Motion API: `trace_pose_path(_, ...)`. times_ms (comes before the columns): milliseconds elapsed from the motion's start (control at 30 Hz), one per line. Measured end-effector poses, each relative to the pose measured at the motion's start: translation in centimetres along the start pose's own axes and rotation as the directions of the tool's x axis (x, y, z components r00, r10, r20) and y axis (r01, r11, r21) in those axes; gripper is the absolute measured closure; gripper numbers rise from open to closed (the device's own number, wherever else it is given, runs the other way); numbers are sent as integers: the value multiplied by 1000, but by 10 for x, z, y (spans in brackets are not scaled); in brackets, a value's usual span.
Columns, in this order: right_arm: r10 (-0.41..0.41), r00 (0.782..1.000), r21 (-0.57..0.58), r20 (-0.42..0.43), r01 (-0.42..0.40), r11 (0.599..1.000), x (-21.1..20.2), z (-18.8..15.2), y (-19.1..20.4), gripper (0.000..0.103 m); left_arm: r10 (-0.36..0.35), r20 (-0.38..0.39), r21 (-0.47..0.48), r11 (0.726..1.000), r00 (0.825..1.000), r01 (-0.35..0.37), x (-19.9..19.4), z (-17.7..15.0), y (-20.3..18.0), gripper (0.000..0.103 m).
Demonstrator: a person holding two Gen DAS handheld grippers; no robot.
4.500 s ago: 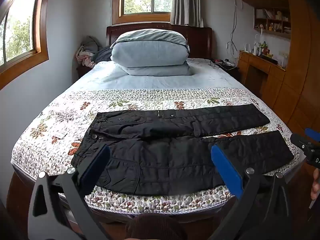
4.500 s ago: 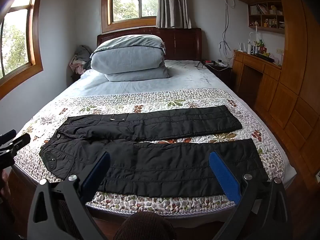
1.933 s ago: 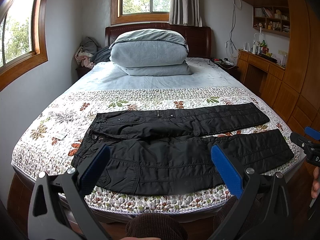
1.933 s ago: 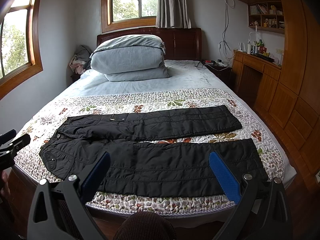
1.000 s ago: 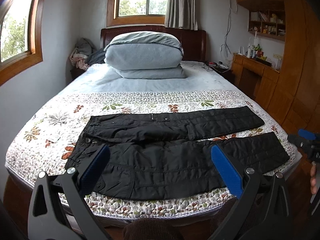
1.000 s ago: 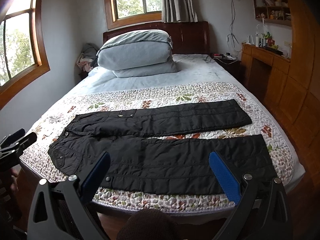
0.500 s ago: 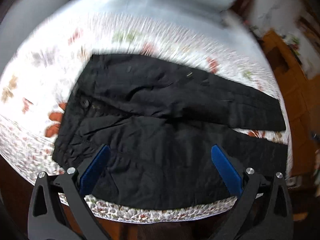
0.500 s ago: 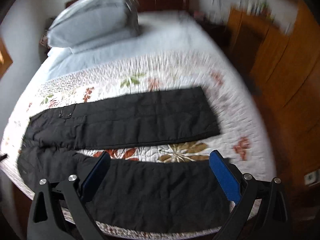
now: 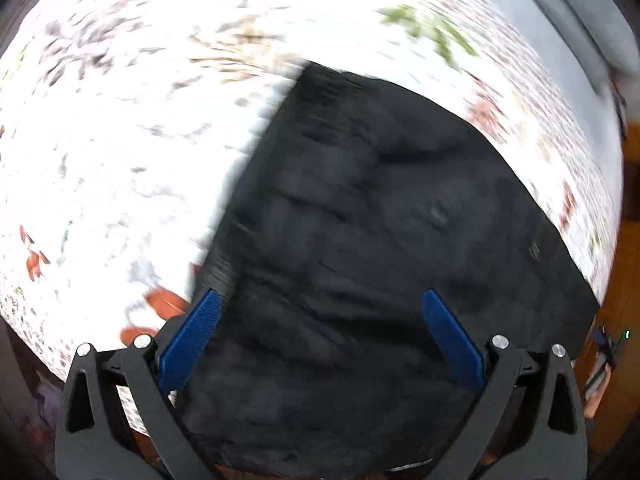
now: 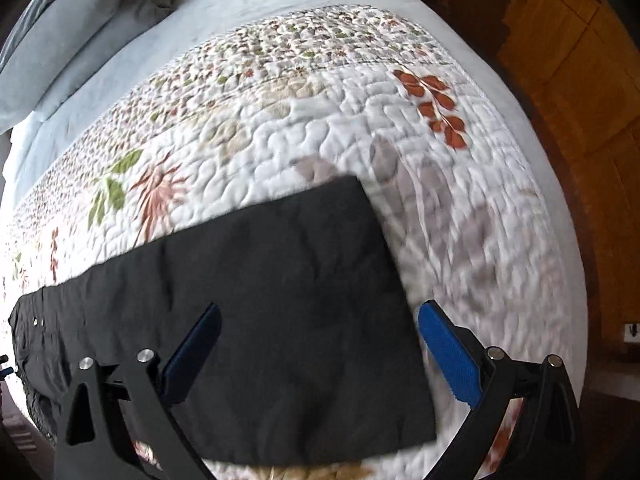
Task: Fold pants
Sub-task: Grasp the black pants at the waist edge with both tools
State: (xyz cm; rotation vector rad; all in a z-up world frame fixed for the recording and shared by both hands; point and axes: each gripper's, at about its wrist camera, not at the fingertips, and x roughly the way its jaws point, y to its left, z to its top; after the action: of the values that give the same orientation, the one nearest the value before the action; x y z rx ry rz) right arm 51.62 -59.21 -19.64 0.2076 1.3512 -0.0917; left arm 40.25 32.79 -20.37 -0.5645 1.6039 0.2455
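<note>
Pants (image 9: 380, 240) lie flat on the bed, black and a bit wrinkled, on top of the white quilt (image 9: 120, 120) with red and green flowers. In your left wrist view the picture is blurry. The pants fill the middle and lower right of the frame, and one straight edge of them runs from the top middle down to the lower left. Your left claw (image 9: 320, 332) is spread wide and holds nothing. Its left blue pad (image 9: 192, 332) sits right at that edge of the pants, and its right blue pad (image 9: 452, 336) is over the black cloth.

In your right wrist view one pant leg (image 10: 260, 300) reaches from the left edge of the frame to the lower middle, and its end is cut straight. Your right claw (image 10: 316, 344) is spread wide too, with nothing in it. One pad (image 10: 192, 356) is over the leg, and the other pad (image 10: 448, 356) is just past the leg's end, over the quilt (image 10: 320, 112). Gray pillows (image 10: 72, 20) sit at the upper left, and a wooden cabinet (image 10: 580, 80) is at the upper right.
</note>
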Motion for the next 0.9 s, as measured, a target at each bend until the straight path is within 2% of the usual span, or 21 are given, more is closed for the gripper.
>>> trace_pose_path(100, -53, 999, -36, 3, 53, 998, 10, 14, 5, 3, 44, 3, -57, 997, 999, -44, 5, 17, 24, 2)
trace_pose_path(200, -73, 997, -44, -6, 72, 996, 22, 22, 10, 3, -4, 0, -98, 995, 1000, 4, 13, 28, 34, 2)
trace_pose_path(300, -115, 993, -80, -28, 112, 990, 36, 23, 21, 3, -70, -8, -66, 995, 998, 69, 21, 36, 23, 2)
trace_pose_path(467, -176, 984, -149, -5, 173, 974, 50, 12, 36, 3, -67, -22, -24, 998, 998, 66, 39, 43, 3, 3)
trace_pose_path(533, -174, 985, -138, 12, 174, 975, 53, 8, 35, 5, -110, -20, -5, 994, 994, 110, 39, 43, -6, 4)
trace_pose_path(600, -167, 986, -123, 19, 168, 978, 55, 5, 33, 13, -85, -19, 15, 996, 996, 85, 40, 41, -17, 5)
trace_pose_path(667, -164, 986, -108, 25, 166, 980, 57, 2, 34, 22, -36, -14, 41, 998, 999, 37, 42, 38, -30, 17)
trace_pose_path(733, -169, 985, -109, 30, 171, 979, 56, -2, 34, 39, 18, 0, 89, 996, 1000, -18, 42, 33, -44, 27)
trace_pose_path(767, -170, 985, -111, 30, 173, 979, 56, 1, 36, 49, 21, 7, 103, 994, 1000, -22, 40, 32, -51, 35)
trace_pose_path(800, -167, 985, -112, 32, 170, 979, 51, 1, 37, 54, 20, 13, 111, 994, 1000, -21, 39, 29, -58, 38)
trace_pose_path(833, -161, 986, -115, 38, 165, 980, 48, -1, 38, 66, 28, 19, 118, 993, 999, -30, 38, 28, -62, 43)
trace_pose_path(900, -149, 988, -120, 47, 154, 981, 44, -3, 39, 81, 47, 32, 130, 990, 998, -51, 32, 19, -63, 50)
